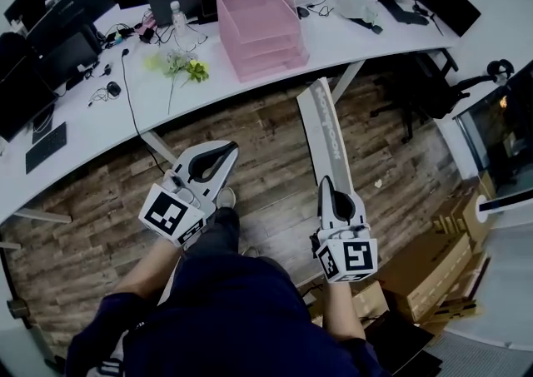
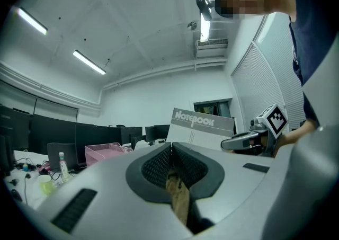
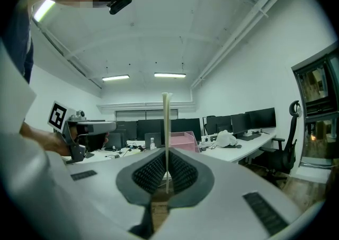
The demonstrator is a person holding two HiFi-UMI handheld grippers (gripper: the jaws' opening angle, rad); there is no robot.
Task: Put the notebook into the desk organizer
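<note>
Closest to us is the person's dark blue top point(image 1: 225, 317), which fills the bottom of the head view, with both forearms reaching out from it. Beyond lies the brown wood-plank floor point(image 1: 266, 146), and past that the long white bench point(image 1: 212, 99) curves across the top of the view.

On the bench stands the pink mesh desk organizer point(image 1: 262, 30), a stack of open trays. It also shows far off in the left gripper view point(image 2: 103, 152) and in the right gripper view point(image 3: 181, 140). Brown cardboard boxes point(image 1: 425, 271) sit on the floor at the right.

The thin grey notebook with its title printed on the cover point(image 1: 321, 126) is out over the floor, short of the bench and outside the organizer. It is held on edge, reaching forward from the right hand-held gripper point(image 1: 326, 186). In that gripper's own view we see the jaws point(image 3: 167, 172) closed on it, and the notebook's edge point(image 3: 167, 127) rises between the pads as a narrow pale strip. The left gripper view shows its cover face-on point(image 2: 201, 127).

The left hand-held gripper point(image 1: 223, 153) hangs over the floor to the notebook's left, well apart from it. Its jaws point(image 2: 171, 151) are pressed together with nothing between them.

Smaller things lie on the bench left of the organizer: a black keyboard point(image 1: 46, 146), a yellow-green bunch of flowers point(image 1: 187, 67) and a clear white-capped bottle point(image 1: 176, 17).
</note>
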